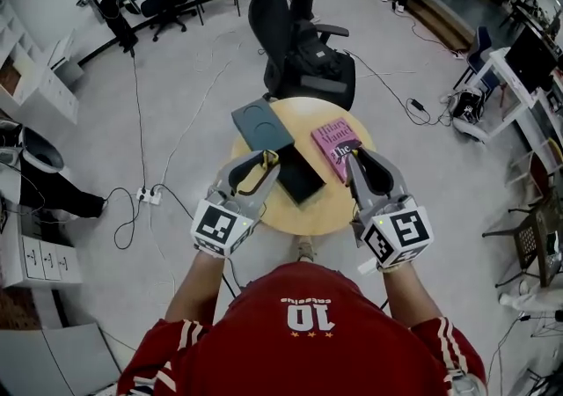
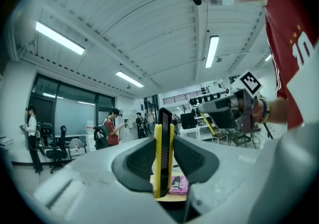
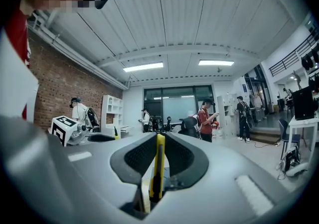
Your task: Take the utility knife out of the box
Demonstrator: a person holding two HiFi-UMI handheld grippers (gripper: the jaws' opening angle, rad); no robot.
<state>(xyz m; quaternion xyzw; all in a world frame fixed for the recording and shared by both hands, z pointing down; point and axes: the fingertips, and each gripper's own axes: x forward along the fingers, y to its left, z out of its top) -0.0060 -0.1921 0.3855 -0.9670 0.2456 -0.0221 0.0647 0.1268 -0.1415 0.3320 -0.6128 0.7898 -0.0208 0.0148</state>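
The left gripper (image 1: 261,162) is clamped on the utility knife (image 2: 162,153). Its two dark pads press the knife's yellow-and-black body from either side, with the body standing on edge and its black end poking out past the jaw tips. The knife is out of the box and off the table, in the air.

Below and just ahead of this gripper lies the round wooden table (image 1: 303,214). The dark box (image 1: 297,176) sits on it almost under the jaw tips, and its grey-green lid (image 1: 260,124) lies farther out, touching the box's corner.

The right gripper (image 1: 371,165) has its jaws drawn close on a slim yellow strip (image 3: 158,163). What the strip is cannot be told. Just ahead of these jaws, beside the box, lies a pink book (image 1: 336,146). Its cover reads "Hilary Mantel" with a larger "The" beneath; the rest is hidden by the gripper.

Each gripper carries a cube of black-and-white square markers at its rear. The person's red shirt (image 1: 308,324) shows a white "10".
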